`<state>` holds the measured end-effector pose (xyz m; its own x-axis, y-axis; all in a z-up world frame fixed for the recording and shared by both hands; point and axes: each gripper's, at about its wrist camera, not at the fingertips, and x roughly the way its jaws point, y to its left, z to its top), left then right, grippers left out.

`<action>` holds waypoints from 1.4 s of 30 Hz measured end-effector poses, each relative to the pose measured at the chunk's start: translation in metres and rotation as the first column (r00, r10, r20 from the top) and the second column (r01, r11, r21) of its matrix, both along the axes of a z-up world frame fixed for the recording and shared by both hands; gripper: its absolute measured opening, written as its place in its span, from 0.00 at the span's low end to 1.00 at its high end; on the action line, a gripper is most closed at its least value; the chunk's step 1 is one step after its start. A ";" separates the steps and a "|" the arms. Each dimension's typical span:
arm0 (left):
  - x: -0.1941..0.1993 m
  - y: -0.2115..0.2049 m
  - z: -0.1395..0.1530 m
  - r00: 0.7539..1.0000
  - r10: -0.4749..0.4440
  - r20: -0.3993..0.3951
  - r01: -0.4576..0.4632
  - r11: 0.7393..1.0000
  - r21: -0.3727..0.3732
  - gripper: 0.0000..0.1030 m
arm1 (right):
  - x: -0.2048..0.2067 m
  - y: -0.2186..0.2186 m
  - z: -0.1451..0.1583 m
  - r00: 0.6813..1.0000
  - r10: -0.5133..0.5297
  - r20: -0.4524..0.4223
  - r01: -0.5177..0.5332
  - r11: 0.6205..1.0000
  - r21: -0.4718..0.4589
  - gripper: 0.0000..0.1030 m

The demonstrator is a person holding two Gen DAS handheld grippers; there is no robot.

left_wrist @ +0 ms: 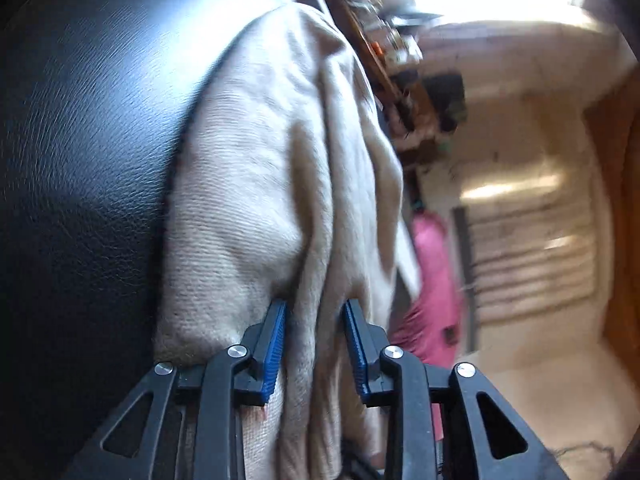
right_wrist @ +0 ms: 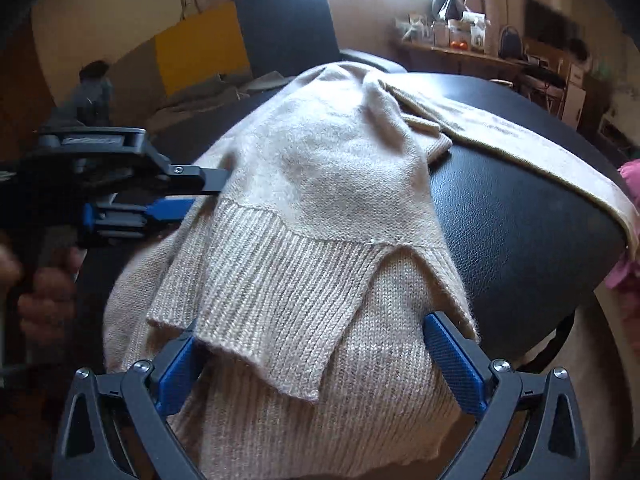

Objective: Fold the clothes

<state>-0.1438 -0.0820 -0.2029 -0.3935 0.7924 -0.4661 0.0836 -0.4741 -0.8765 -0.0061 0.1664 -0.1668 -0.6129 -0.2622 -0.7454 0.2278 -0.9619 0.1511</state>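
A beige knit sweater (right_wrist: 320, 168) lies folded over itself on a black leather surface (right_wrist: 520, 216), its ribbed hem (right_wrist: 288, 280) on top and near me. My right gripper (right_wrist: 316, 360) is open wide, its blue pads on either side of the sweater's near end and above the fabric. In the left wrist view the sweater (left_wrist: 248, 184) runs away from the camera, and a bunch of its folds is pinched between the blue pads of my left gripper (left_wrist: 316, 340). In the right wrist view that left gripper (right_wrist: 192, 196) bites the sweater's left edge, held by a hand (right_wrist: 44, 296).
A second beige cloth (right_wrist: 520, 148) lies across the far right of the black surface. A pink garment (right_wrist: 628, 232) hangs off its right edge, also showing as pink cloth (left_wrist: 432, 280) in the left wrist view. A cluttered shelf (right_wrist: 460, 48) stands behind.
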 end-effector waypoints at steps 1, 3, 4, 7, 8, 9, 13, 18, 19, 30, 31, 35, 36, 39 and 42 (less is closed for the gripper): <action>0.000 -0.004 -0.004 1.000 0.019 0.009 -0.019 0.999 0.046 0.26 | 0.004 0.001 0.000 1.000 -0.001 -0.009 0.001 1.000 -0.010 1.00; 0.001 -0.013 -0.013 0.998 0.059 0.033 -0.062 0.992 0.113 0.20 | 0.012 0.002 0.002 1.000 -0.002 -0.024 0.002 1.000 -0.028 1.00; 0.000 -0.012 -0.013 0.998 0.060 0.034 -0.063 0.994 0.095 0.17 | 0.014 0.002 0.002 0.999 -0.003 -0.032 0.002 0.999 -0.035 1.00; -0.003 0.006 -0.005 1.000 0.012 -0.003 -0.012 0.999 -0.038 0.15 | 0.017 0.004 0.000 0.998 -0.009 -0.055 0.006 0.999 -0.049 1.00; -0.004 0.011 -0.003 1.000 -0.001 -0.013 0.000 0.998 -0.060 0.15 | 0.017 0.004 0.000 0.998 -0.013 -0.060 0.010 0.999 -0.050 1.00; -0.003 0.014 -0.002 1.000 -0.010 -0.019 0.008 0.997 -0.076 0.15 | 0.018 0.003 0.000 0.998 -0.018 -0.064 0.014 0.999 -0.049 1.00; -0.011 0.015 -0.001 1.000 0.005 0.024 -0.002 0.996 -0.094 0.12 | 0.021 0.002 -0.001 0.997 -0.030 -0.077 0.026 0.999 -0.046 1.00; -0.016 0.027 0.024 0.999 -0.017 -0.046 0.007 0.976 -0.217 0.03 | 0.024 0.003 -0.001 0.995 -0.039 -0.087 0.036 0.999 -0.039 1.00; -0.014 0.028 0.031 0.996 -0.020 -0.083 -0.001 0.970 -0.241 0.03 | 0.023 0.003 0.000 0.996 -0.039 -0.085 0.036 0.999 -0.035 1.00; 0.049 -0.104 0.057 0.944 0.258 -0.208 -0.294 0.941 -0.170 0.02 | -0.003 -0.025 0.017 1.000 0.014 0.018 -0.012 0.995 -0.103 1.00; 0.057 -0.117 0.058 0.939 0.269 -0.215 -0.307 0.937 -0.169 0.02 | -0.004 -0.029 0.017 0.999 0.019 0.025 -0.016 0.992 -0.127 1.00; 0.094 -0.157 0.052 0.925 0.313 -0.216 -0.357 0.911 -0.207 0.02 | -0.004 -0.042 0.012 0.999 0.015 0.048 -0.006 0.984 -0.177 1.00; 0.105 -0.166 0.046 0.923 0.322 -0.210 -0.367 0.901 -0.232 0.02 | -0.001 -0.047 0.012 0.999 0.024 0.046 -0.015 0.982 -0.187 1.00; 0.145 -0.202 0.022 0.913 0.380 -0.150 -0.408 0.868 -0.283 0.00 | 0.013 -0.076 0.011 0.991 0.125 0.045 -0.117 0.982 -0.145 1.00; 0.189 -0.245 -0.001 0.873 0.484 -0.063 -0.481 0.831 -0.279 0.00 | 0.024 -0.103 0.009 0.981 0.192 0.034 -0.189 0.979 -0.079 1.00</action>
